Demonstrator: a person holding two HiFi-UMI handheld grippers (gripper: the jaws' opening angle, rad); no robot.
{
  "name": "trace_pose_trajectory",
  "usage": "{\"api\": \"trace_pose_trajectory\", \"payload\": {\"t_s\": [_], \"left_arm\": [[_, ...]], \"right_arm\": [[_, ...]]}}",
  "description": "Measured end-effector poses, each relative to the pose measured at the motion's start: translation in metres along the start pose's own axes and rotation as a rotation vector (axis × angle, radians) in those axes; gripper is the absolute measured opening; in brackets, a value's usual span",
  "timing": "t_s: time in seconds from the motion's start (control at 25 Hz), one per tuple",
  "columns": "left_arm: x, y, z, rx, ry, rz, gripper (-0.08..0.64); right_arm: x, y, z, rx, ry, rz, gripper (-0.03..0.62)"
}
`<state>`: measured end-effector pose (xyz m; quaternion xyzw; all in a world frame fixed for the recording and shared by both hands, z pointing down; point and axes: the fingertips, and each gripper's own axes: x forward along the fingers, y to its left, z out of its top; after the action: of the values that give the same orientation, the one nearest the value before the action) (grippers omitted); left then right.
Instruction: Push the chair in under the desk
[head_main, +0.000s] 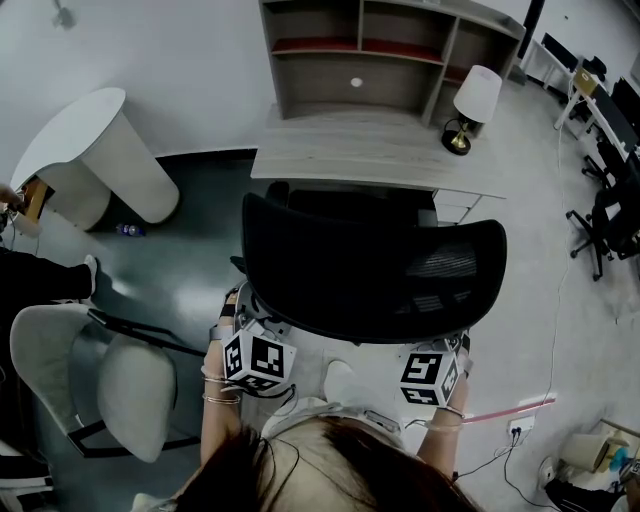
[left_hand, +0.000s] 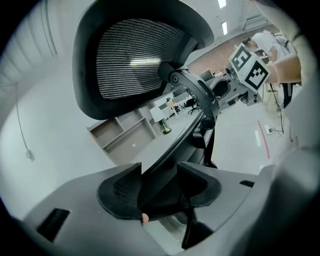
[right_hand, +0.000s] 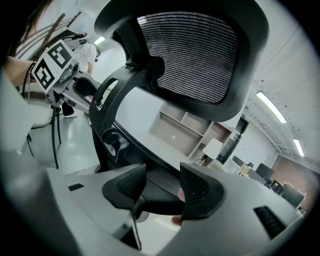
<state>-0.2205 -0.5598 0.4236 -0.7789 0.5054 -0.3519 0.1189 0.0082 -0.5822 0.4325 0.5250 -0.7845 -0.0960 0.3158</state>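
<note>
Between the jaws of the left gripper (left_hand: 157, 169) and right gripper (right_hand: 164, 170), both clamped on dark frame parts of the chair (head_main: 370, 268), grip firmly and press evenly forward, steering straight under the desk (head_main: 380, 152) just ahead.

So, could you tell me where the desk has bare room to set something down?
The desk top is bare from its left edge across to the lamp at its right end, before the shelf unit. The near edge is crowded: the chair stands close against it, with the left gripper and right gripper shut on its frame.
</note>
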Motion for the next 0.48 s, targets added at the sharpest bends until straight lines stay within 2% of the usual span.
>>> {"api": "trace_pose_trajectory", "payload": {"t_s": [0.48], "left_arm": [[0.0042,0.0012,0.002,-0.018,0.017,0.029,0.224]], "right_arm": [[0.0037,-0.0041,0.0005,-0.005,-0.036,0.01,0.206]]}}
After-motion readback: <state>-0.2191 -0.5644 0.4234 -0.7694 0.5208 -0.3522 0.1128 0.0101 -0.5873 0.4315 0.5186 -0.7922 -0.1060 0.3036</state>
